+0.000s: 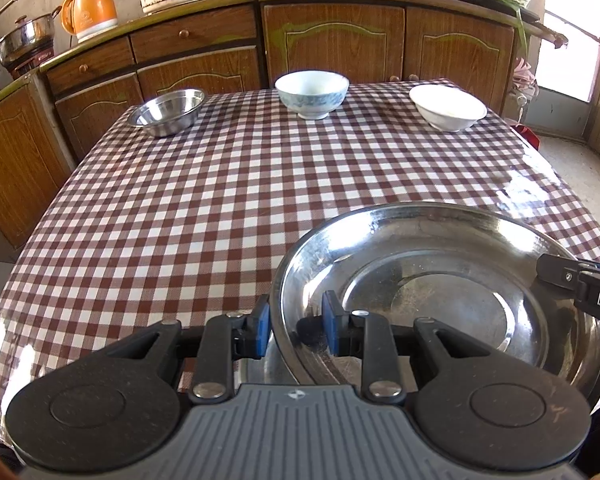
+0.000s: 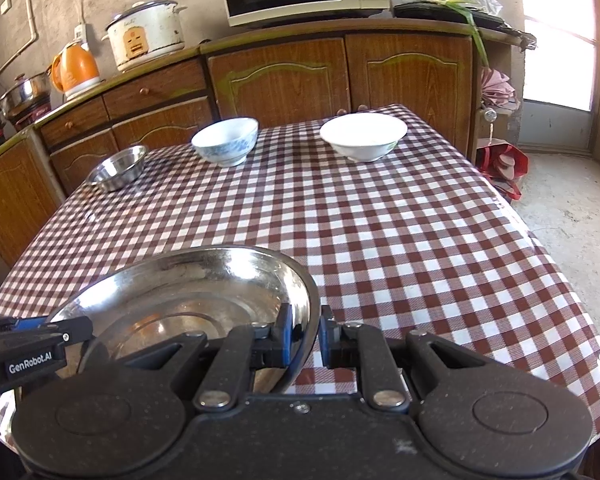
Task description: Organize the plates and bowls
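Near the front edge of the checked table (image 1: 220, 200), both grippers pinch the big metal plate (image 1: 440, 280): left gripper (image 1: 296, 320) and right gripper (image 2: 305, 336) on opposite rims, probably to carry it level.

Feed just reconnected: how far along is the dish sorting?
Nothing looks stacked yet. In hand: left gripper and right gripper both pinch the steel plate by its rim. Left: small steel bowl, patterned bowl, white bowl stand apart.
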The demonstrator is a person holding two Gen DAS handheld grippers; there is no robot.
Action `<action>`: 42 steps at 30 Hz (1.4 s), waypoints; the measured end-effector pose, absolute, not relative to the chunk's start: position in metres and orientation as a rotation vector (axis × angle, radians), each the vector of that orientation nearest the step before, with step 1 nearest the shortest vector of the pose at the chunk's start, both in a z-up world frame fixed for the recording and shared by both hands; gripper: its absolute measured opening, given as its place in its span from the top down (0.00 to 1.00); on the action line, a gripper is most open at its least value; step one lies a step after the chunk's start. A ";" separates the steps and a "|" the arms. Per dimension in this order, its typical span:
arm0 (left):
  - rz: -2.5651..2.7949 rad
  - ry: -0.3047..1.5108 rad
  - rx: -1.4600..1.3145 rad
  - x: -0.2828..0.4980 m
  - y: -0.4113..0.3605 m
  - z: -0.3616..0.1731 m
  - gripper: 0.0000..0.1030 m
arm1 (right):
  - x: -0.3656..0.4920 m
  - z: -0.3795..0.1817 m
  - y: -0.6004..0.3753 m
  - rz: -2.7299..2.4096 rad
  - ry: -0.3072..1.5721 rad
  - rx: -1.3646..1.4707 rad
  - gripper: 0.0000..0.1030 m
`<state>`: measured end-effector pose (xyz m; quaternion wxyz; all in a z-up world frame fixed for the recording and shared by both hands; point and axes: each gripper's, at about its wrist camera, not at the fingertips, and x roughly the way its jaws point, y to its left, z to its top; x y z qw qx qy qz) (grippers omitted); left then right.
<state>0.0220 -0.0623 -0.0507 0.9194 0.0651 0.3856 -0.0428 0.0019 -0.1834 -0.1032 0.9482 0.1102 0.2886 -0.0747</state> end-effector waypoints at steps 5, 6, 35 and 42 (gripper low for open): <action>-0.083 0.806 0.142 0.022 -0.052 -0.059 0.73 | 0.006 -0.112 -0.172 -0.131 0.612 0.202 0.81; -0.082 0.809 0.144 0.021 -0.051 -0.060 0.73 | 0.007 -0.115 -0.169 -0.126 0.618 0.197 0.81; -0.077 0.838 0.140 0.018 -0.036 -0.088 0.71 | 0.012 -0.139 -0.146 -0.070 0.677 0.113 0.71; -0.066 0.837 0.097 0.021 -0.029 -0.084 0.64 | 0.007 -0.137 -0.155 -0.081 0.656 0.142 0.42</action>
